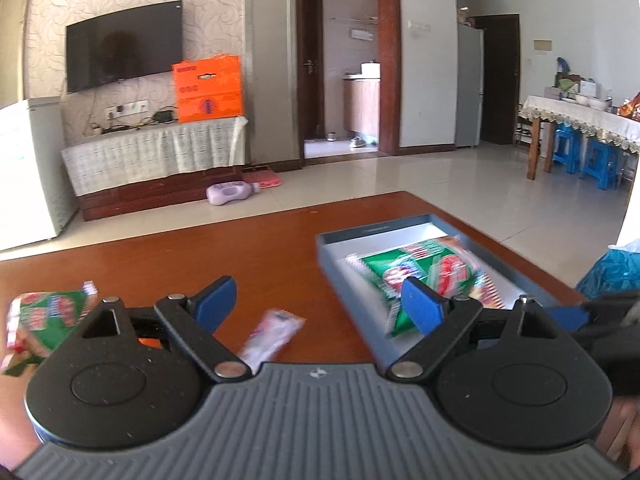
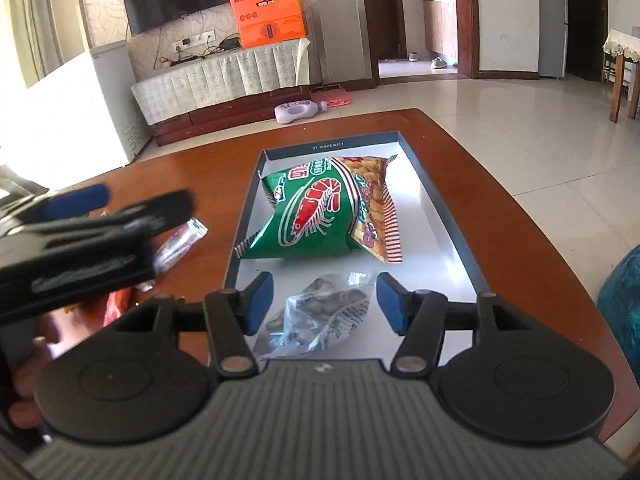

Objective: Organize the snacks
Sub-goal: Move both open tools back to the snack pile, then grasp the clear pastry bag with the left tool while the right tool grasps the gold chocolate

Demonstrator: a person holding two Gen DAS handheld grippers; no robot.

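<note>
A grey tray (image 2: 440,200) lies on the brown table. In it rests a green shrimp-cracker bag (image 2: 316,212), partly over a red-striped bag. Nearer me, a clear bag of dark nuts (image 2: 320,312) lies on the tray floor between the fingers of my right gripper (image 2: 324,302); the pads stand apart from it, open. My left gripper (image 1: 320,304) is open over the table left of the tray (image 1: 400,236), nothing between its pads. A small pink-white packet (image 1: 272,336) lies on the table below it. Another green bag (image 1: 48,316) lies at far left.
A blue plastic bag (image 2: 620,300) sits off the table's right edge. A red-orange packet (image 2: 114,308) shows under the left tool's blurred black body (image 2: 80,248). Beyond the table's far edge is tiled floor with a purple bottle (image 2: 296,112).
</note>
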